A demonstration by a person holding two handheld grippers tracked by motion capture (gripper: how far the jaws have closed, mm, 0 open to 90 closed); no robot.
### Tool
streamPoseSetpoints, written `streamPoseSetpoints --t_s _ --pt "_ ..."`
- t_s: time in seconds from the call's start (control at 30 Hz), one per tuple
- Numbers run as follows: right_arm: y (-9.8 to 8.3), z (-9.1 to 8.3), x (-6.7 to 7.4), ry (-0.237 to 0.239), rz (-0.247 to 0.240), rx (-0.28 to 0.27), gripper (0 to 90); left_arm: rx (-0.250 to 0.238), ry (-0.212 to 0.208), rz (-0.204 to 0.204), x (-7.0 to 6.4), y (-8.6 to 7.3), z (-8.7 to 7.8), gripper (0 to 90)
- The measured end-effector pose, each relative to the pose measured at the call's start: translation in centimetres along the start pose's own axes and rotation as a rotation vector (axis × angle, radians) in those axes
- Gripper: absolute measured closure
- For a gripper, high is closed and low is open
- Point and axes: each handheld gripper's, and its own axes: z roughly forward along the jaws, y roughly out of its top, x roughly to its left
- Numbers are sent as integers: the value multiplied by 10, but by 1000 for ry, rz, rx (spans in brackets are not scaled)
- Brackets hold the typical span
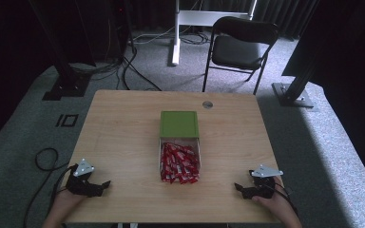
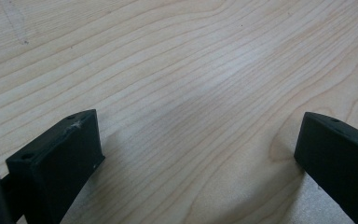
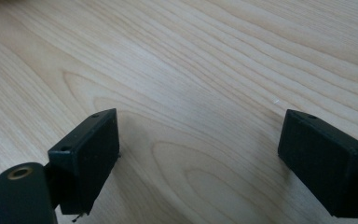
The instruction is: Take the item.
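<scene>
A clear box (image 1: 200, 151) full of several red wrapped sweets (image 1: 178, 163) lies at the middle of the wooden table (image 1: 123, 128). Its green lid (image 1: 179, 124) lies flat just beyond it, touching the box's far end. My left gripper (image 1: 105, 184) rests at the table's near left corner, held by a hand, jaws wide apart over bare wood. In the left gripper view my left gripper (image 2: 198, 144) holds nothing. My right gripper (image 1: 238, 187) rests at the near right corner, pointing left. In the right gripper view my right gripper (image 3: 199, 144) is open over bare wood.
A small round metal fitting (image 1: 207, 104) is set in the table near its far edge. A black folding chair (image 1: 240, 45) stands behind the table. Black stand feet (image 1: 66, 85) and cables (image 1: 133, 71) lie on the grey carpet to the far left.
</scene>
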Motion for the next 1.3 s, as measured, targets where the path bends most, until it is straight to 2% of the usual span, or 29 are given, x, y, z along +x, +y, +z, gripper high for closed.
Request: streamPoseSetpoints --t_s 0.1,0.27,0.37,0.5,0.6,0.7,0.93,1.07,1.3 --pt "-1 -1 -1 7 8 -3 121 0 -13 15 0 -1 -1 14" --pt "-2 -2 -2 0 23 -6 121 -1 -16 17 0 -1 -1 14" --pt "-2 -2 -1 -7 15 -1 121 -1 -16 18 0 -1 -1 14" --pt "-2 -2 -2 0 24 -5 121 -1 -16 18 0 -1 -1 14" --pt "-1 -1 1 -22 -7 7 121 -1 -16 17 0 -1 -1 14" --pt "-1 -1 1 -24 -5 6 121 -1 -15 17 0 -1 -1 14" --pt "0 0 2 -38 9 5 124 0 -16 17 0 -1 -1 14" --pt "1 1 1 -49 34 0 135 0 -16 18 0 -1 -1 14" --pt "6 -1 2 -41 40 -6 137 0 -16 18 0 -1 -1 14"
